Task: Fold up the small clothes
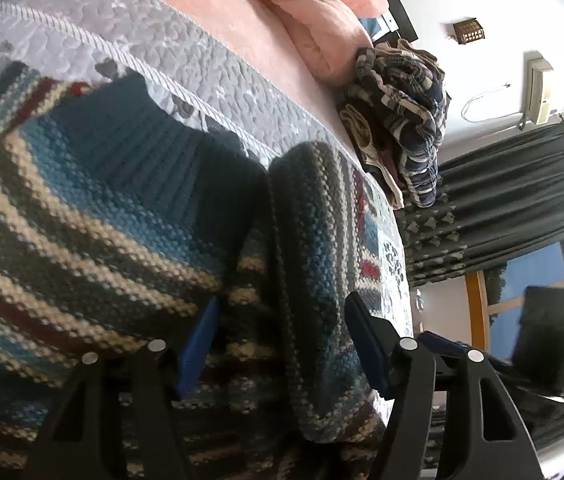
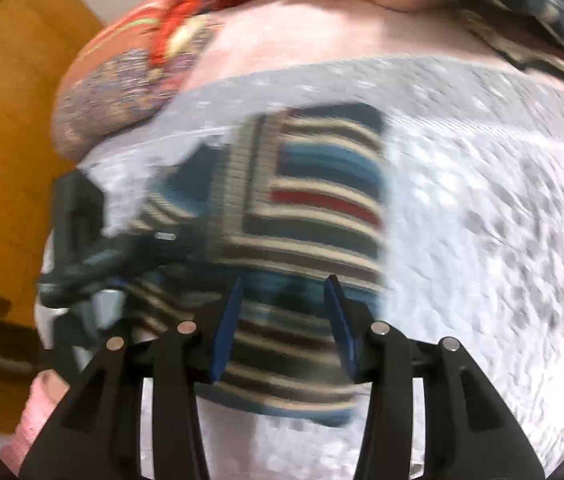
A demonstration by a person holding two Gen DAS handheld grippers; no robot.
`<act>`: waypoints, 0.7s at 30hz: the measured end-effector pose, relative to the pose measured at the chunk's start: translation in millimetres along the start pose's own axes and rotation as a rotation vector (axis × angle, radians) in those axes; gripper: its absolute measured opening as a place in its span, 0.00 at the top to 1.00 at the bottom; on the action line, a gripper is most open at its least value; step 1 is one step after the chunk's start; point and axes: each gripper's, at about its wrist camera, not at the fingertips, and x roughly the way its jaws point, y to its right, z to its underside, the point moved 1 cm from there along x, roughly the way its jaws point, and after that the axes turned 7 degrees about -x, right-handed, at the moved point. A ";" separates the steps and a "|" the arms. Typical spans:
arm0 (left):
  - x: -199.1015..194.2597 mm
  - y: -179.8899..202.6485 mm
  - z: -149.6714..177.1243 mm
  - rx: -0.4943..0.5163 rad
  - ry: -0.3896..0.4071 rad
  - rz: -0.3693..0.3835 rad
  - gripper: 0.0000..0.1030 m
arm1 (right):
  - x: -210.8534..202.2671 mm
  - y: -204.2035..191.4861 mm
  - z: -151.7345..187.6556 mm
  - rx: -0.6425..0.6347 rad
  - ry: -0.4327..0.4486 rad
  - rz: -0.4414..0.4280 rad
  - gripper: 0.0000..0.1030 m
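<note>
Striped knit sweater [image 2: 314, 208] lies on the grey quilted bedspread [image 2: 482, 200], partly folded, toward the bed edge nearest the cameras. Left gripper [image 1: 282, 344]: jaws apart, a raised fold of the knit between the blue pads; contact cannot be told. Right gripper [image 2: 284, 320]: jaws apart above the sweater's near hem, view blurred. Pile of patterned clothes [image 1: 402, 120] lies further along the bed, beside a pink blanket [image 1: 314, 20].

Open grey bedspread [image 2: 482, 200] right of the striped sweater [image 2: 314, 200]. Blocked at the far side by a pink blanket [image 1: 314, 32] and a heap of clothes [image 1: 406, 120]; hemmed left by a patterned pillow [image 2: 129, 80].
</note>
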 end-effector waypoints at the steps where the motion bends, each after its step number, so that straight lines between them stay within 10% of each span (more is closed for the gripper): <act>1: 2.1 0.7 0.1 0.002 -0.003 -0.004 0.36 | 6.2 10.6 4.3 0.022 -0.016 0.007 0.58; 16: 37.9 27.8 4.6 0.061 -0.047 0.018 0.35 | 44.7 49.0 24.8 0.102 -0.058 -0.117 0.58; 21: 45.0 31.1 5.8 0.088 -0.025 -0.042 0.66 | 47.5 45.3 22.2 0.081 -0.045 -0.110 0.58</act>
